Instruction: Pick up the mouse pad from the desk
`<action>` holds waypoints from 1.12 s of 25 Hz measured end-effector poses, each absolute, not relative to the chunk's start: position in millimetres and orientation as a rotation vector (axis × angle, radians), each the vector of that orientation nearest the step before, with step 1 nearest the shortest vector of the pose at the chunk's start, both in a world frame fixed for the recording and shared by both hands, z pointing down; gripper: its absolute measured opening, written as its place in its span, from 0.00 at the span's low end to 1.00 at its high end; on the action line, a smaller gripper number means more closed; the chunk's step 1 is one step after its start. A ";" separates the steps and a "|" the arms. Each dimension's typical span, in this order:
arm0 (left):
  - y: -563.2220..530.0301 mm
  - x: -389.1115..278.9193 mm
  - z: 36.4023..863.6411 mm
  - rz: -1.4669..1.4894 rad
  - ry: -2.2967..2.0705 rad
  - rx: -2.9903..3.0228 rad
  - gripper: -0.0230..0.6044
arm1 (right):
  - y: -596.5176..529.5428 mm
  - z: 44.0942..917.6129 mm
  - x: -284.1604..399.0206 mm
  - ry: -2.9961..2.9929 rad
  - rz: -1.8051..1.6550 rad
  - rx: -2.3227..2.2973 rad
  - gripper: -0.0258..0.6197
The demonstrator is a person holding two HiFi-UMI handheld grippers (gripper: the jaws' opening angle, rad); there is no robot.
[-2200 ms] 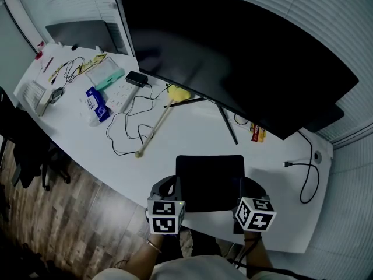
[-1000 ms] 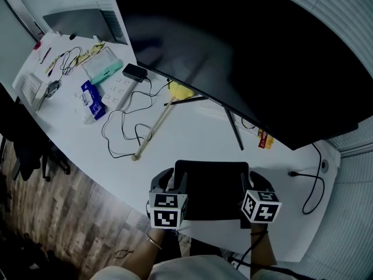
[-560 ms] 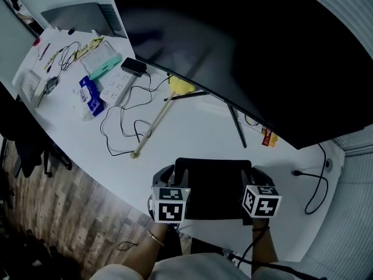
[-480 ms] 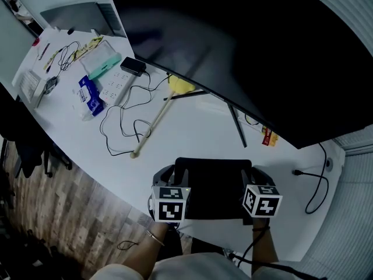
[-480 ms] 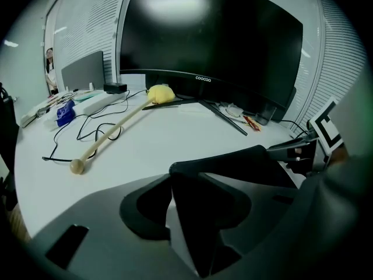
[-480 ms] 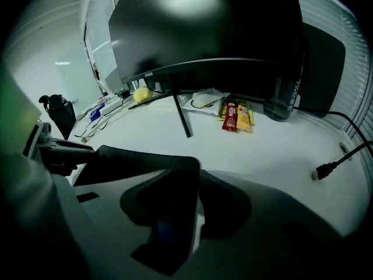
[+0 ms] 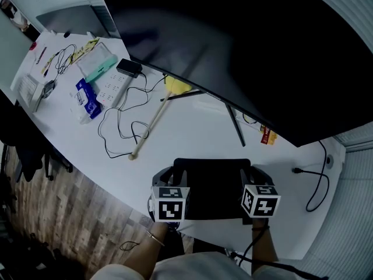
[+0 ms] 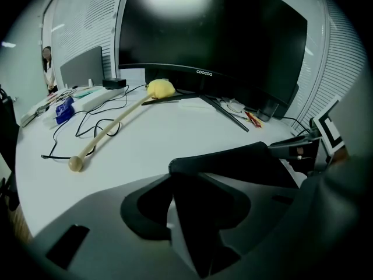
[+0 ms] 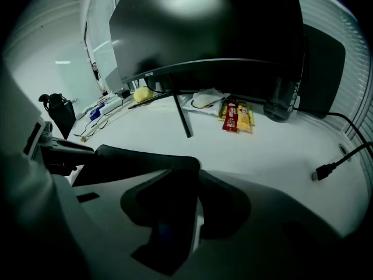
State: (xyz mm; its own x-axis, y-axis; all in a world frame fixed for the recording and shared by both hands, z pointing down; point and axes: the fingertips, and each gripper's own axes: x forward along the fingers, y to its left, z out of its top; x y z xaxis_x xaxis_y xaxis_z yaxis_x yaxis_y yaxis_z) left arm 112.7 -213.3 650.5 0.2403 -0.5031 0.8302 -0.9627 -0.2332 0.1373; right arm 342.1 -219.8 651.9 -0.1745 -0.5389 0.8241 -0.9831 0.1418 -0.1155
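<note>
A black mouse pad (image 7: 213, 182) lies near the front edge of the white desk (image 7: 192, 139). My left gripper (image 7: 175, 178) sits at its left edge and my right gripper (image 7: 249, 177) at its right edge. In the left gripper view the mouse pad (image 8: 233, 159) runs into the gap of the left gripper (image 8: 186, 214), its near corner raised, and a pale slit shows beside it. In the right gripper view the mouse pad (image 9: 134, 159) lies between the jaws of the right gripper (image 9: 178, 214), which are closing and stand wide, with a light slit beside the pad.
A large dark curved monitor (image 7: 245, 51) stands behind the pad on thin legs. To the left lie a yellow-headed stick (image 7: 148, 127), a looped black cable (image 7: 119, 127) and a power strip (image 7: 111, 89). Snack packets (image 7: 267, 136) and a cable end (image 7: 315, 179) lie right.
Both grippers stay at the pad's two side edges. The pad has hardly shifted on the desk; only the head view has drifted a little.
</note>
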 end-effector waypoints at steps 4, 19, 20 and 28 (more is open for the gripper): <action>-212.4 114.7 650.4 0.882 -1.327 1.843 0.25 | -219.9 651.5 340.6 -1.810 0.910 1.441 0.26; -212.2 124.7 635.2 0.797 -1.267 1.931 0.11 | -214.1 636.1 331.8 -1.850 0.968 1.510 0.14; -212.3 125.5 631.7 0.788 -1.265 1.941 0.11 | -212.9 632.8 332.0 -1.855 0.968 1.520 0.14; -209.5 128.5 599.2 0.754 -1.262 2.045 0.12 | -197.2 600.6 337.6 -1.863 0.956 1.618 0.14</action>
